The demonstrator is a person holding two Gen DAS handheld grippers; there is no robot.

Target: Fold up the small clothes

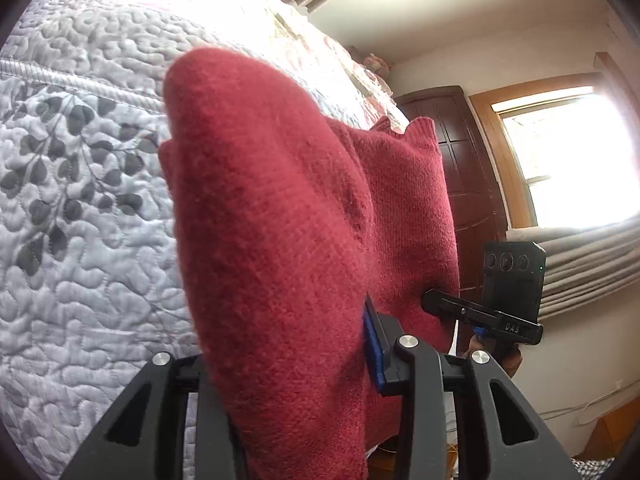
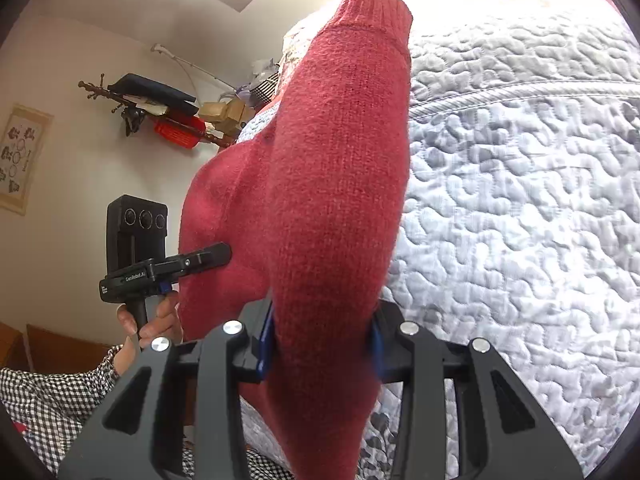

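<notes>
Red sweater (image 1: 280, 220) — soft, limp knit; each hand-held gripper (image 1: 296, 344) (image 2: 320, 344) clenched on it — grip edges, over bed quilt (image 1: 80, 200)

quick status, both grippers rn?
Left hand-held gripper: shut on red sweater.
Right hand-held gripper: shut on red sweater too.

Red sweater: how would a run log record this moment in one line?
stage: mid-fold | left gripper: shut on red sweater | right gripper: shut on red sweater | sweater: lifted over quilt
</notes>
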